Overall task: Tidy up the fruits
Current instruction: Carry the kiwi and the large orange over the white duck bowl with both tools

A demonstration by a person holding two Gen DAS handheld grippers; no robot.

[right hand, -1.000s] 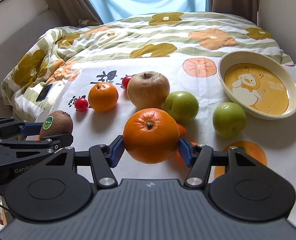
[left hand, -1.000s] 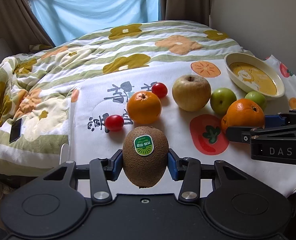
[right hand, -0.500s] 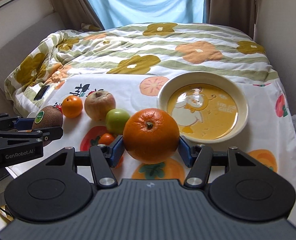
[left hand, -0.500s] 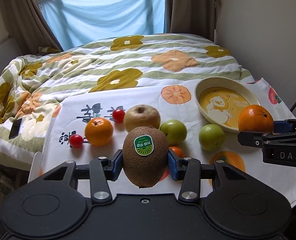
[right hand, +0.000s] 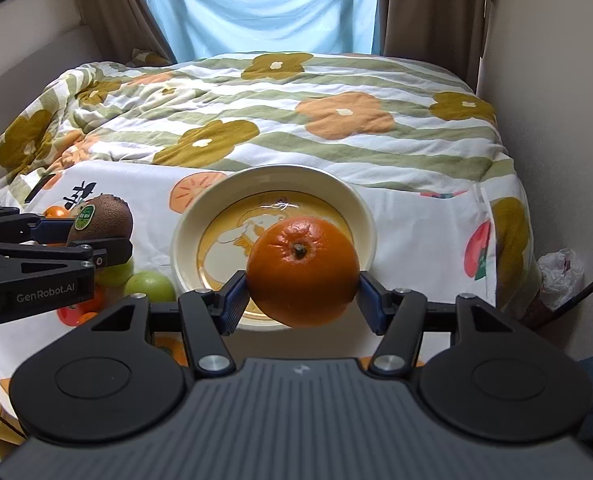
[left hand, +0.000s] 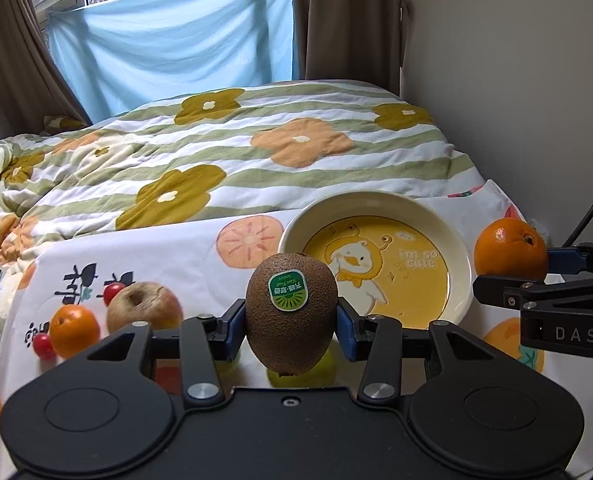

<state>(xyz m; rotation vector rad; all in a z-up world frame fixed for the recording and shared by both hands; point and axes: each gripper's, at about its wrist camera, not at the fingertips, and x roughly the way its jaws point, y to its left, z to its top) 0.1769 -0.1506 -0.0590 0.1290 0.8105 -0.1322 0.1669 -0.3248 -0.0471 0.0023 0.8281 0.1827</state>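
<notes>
My left gripper (left hand: 291,326) is shut on a brown kiwi (left hand: 291,312) with a green sticker, held above the cloth, left of the cream bowl (left hand: 462,264) with a yellow duck print. My right gripper (right hand: 302,302) is shut on a large orange (right hand: 302,272), held in front of the bowl (right hand: 184,236). In the left wrist view the orange (left hand: 510,250) sits just right of the bowl. In the right wrist view the kiwi (right hand: 102,220) sits left of the bowl. The bowl holds no fruit.
On the fruit-print cloth (left hand: 168,264) lie a russet apple (left hand: 144,308), a small orange (left hand: 74,330), two cherry tomatoes (left hand: 114,292) and green apples (right hand: 148,286). A flowered quilt (left hand: 216,160) lies behind. A wall (left hand: 516,80) stands close on the right.
Both grippers have moved right and forward with their fruit. The bowl now lies directly ahead of both, and the loose fruit has slid to the left of the views.
</notes>
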